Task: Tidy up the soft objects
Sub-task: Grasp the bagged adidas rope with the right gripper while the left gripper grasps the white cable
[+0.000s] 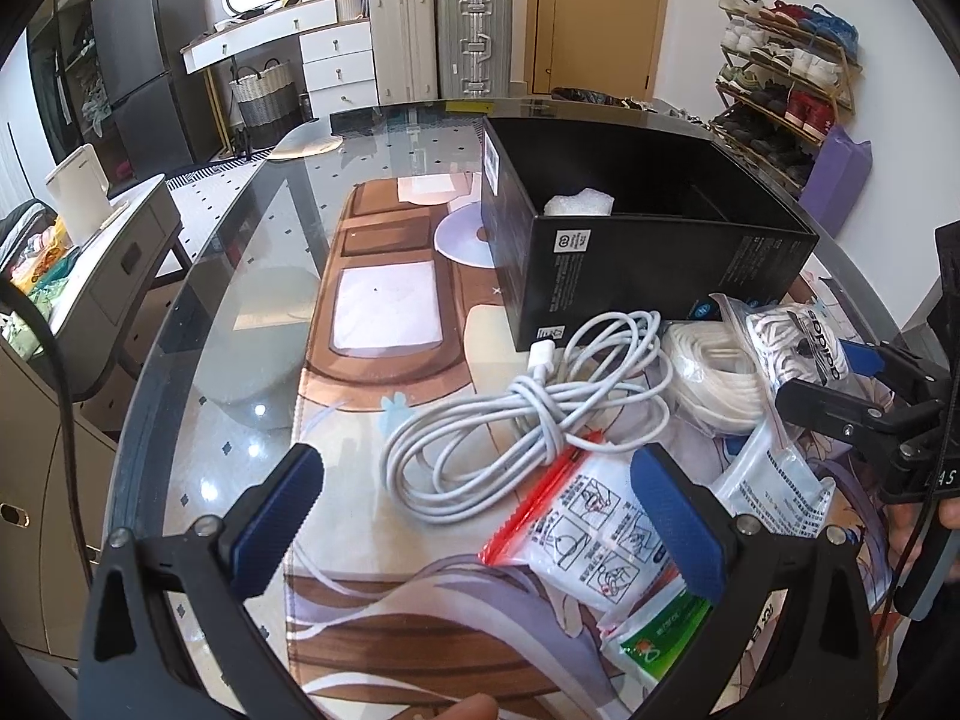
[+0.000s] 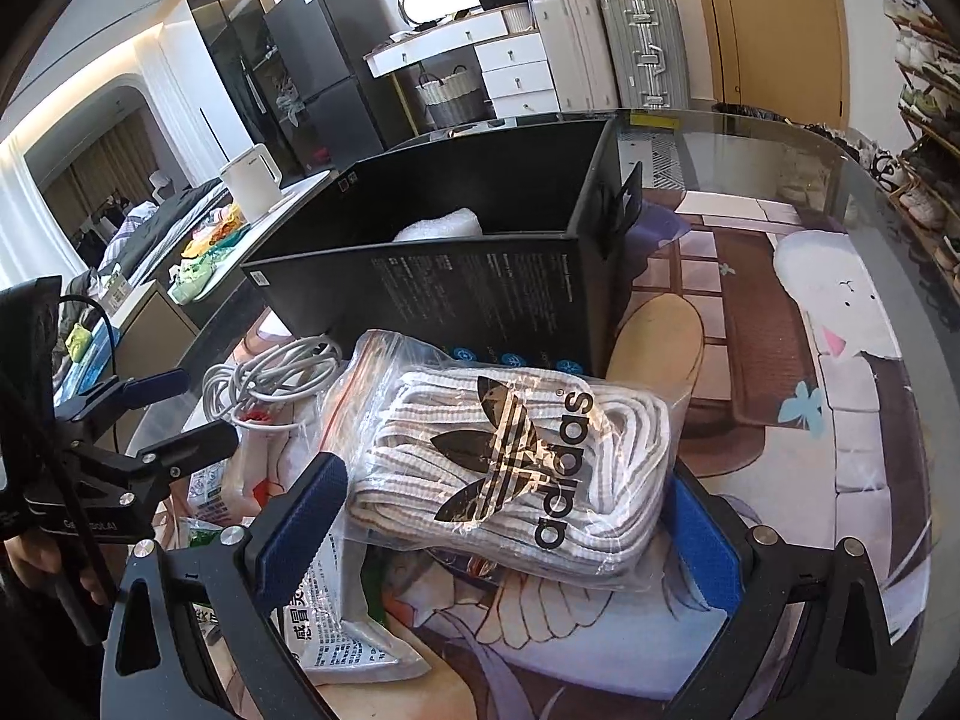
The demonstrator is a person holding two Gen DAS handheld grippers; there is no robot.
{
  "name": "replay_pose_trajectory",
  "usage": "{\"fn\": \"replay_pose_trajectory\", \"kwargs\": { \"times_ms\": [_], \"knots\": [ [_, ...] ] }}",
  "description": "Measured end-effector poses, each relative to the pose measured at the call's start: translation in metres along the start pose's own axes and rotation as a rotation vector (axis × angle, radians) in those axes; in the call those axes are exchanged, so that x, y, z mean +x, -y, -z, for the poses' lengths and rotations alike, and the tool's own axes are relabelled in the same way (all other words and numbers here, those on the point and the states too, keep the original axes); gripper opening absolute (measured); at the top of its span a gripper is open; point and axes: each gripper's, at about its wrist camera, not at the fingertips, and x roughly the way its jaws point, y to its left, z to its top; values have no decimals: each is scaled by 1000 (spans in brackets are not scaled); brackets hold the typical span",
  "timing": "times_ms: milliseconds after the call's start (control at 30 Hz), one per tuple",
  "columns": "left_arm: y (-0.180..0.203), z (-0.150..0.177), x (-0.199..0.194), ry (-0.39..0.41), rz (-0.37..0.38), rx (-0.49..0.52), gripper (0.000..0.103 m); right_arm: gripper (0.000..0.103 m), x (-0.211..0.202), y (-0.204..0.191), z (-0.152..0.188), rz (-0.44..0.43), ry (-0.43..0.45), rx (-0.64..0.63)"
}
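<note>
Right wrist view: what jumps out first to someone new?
The clear adidas bag of white laces dominates, lying between the open right tongs in front of the black box. In the box sits a white foam piece. To the left, a coiled white cable lies by the left tongs.

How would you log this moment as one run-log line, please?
left gripper: open, over white cable | right gripper: open around adidas bag | black box: holds foam
</note>
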Motion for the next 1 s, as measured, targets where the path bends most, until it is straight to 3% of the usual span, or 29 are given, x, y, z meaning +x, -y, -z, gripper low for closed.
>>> {"fn": "replay_pose_trajectory", "kwargs": {
  "times_ms": [333, 533, 600, 800, 1000],
  "knots": [
    [2, -9, 5, -3, 24, 12, 103, 91, -6, 4, 3, -15, 7, 1],
    [3, -16, 12, -13, 47, 18, 103, 80, -10, 11, 3, -31, 23, 24],
    [4, -18, 14, -22, 63, 17, 103, 67, -12, 13, 2, -26, 31, 33],
    [10, -21, 20, -39, 102, 27, 99, 47, -16, 20, 2, -27, 43, 55],
    [17, -23, 21, -33, 127, 59, 87, 30, -25, 23, 2, -26, 70, 52]
  ]
}}
